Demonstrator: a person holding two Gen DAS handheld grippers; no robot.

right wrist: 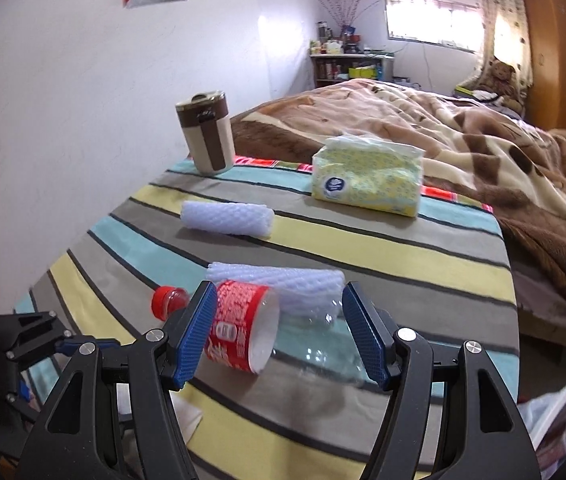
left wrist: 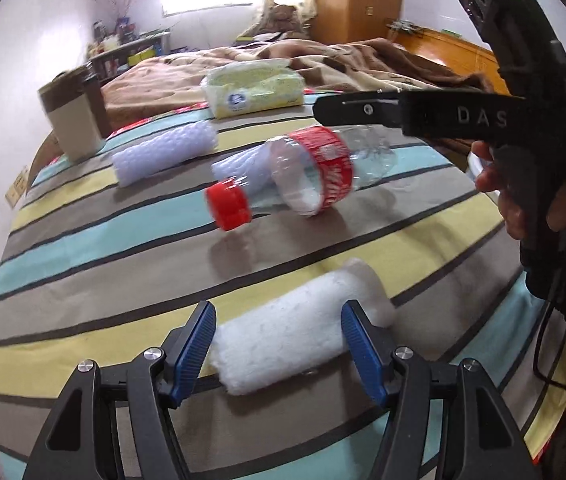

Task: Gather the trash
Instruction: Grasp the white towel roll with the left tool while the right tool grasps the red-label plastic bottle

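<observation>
A white foam roll [left wrist: 299, 332] lies on the striped table [left wrist: 103, 240] between the open fingers of my left gripper [left wrist: 279, 344]. A clear plastic bottle [left wrist: 319, 172] with a red label and red cap [left wrist: 229, 206] lies on its side mid-table. In the right wrist view my right gripper [right wrist: 279, 332] is open around the bottle [right wrist: 243, 328], its jaws on either side, apart from it. A white foam net sleeve [right wrist: 283, 280] lies just behind the bottle. Another foam net sleeve [right wrist: 227, 218] lies farther back.
A yellow tissue pack [right wrist: 367, 180] and a beige-brown mug [right wrist: 207, 138] stand at the table's far edge. A bed with a brown blanket [right wrist: 463, 140] lies behind and right. A white wall [right wrist: 63, 120] runs along the left. My right gripper's body [left wrist: 483, 120] crosses the left wrist view.
</observation>
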